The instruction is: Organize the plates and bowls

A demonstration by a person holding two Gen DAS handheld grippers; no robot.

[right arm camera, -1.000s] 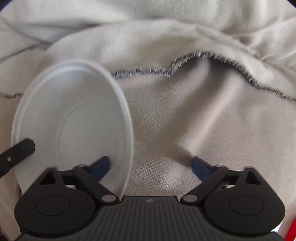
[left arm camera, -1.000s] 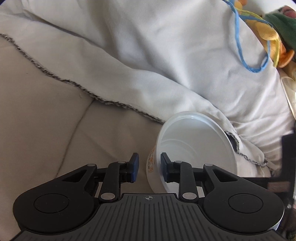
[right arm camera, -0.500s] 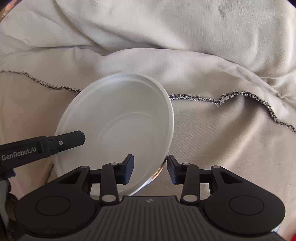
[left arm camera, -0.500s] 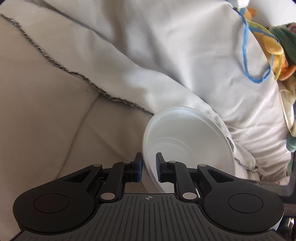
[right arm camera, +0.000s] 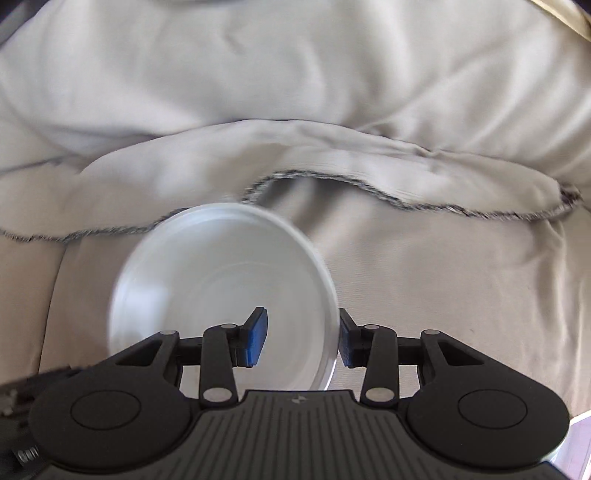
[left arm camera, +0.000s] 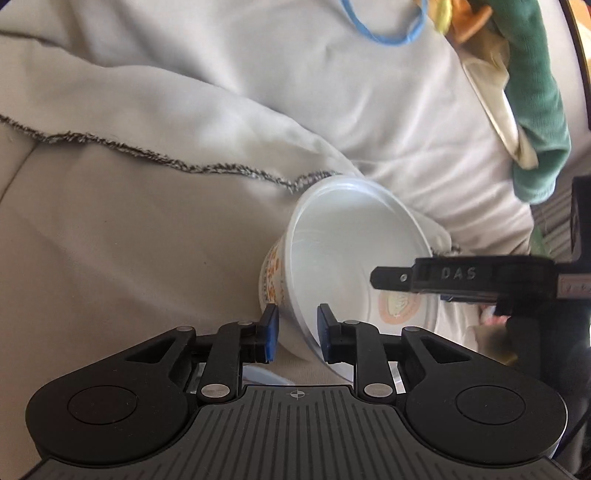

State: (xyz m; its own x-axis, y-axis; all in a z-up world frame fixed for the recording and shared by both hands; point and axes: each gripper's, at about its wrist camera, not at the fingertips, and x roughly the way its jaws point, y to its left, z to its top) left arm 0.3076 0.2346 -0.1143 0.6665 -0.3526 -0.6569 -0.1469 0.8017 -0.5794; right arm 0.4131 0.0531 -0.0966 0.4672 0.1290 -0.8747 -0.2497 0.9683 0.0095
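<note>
A white plastic bowl [left arm camera: 343,251] with an orange print on its outside sits tilted over beige fabric, its mouth facing the camera. In the left wrist view its near wall stands between the blue pads of my left gripper [left arm camera: 297,332]. Those jaws are opening and the left pad stands a little off the wall. One black finger [left arm camera: 391,277] of the right gripper reaches in across the bowl's mouth. The right wrist view shows the same bowl [right arm camera: 207,280], blurred. My right gripper [right arm camera: 301,341] is shut on its right wall, one pad inside and one outside.
A beige cushion cover [left arm camera: 110,258] lies under the bowl. A pale blanket with a dark frayed hem [left arm camera: 207,168] is bunched behind it. A blue cord [left arm camera: 388,37], a green cloth [left arm camera: 535,122] and an orange-yellow toy [left arm camera: 469,18] lie at the top right.
The right gripper went from wide open to shut on the bowl's right wall. The left gripper pinched the near rim, then spread again. The bowl shifted and tipped.
</note>
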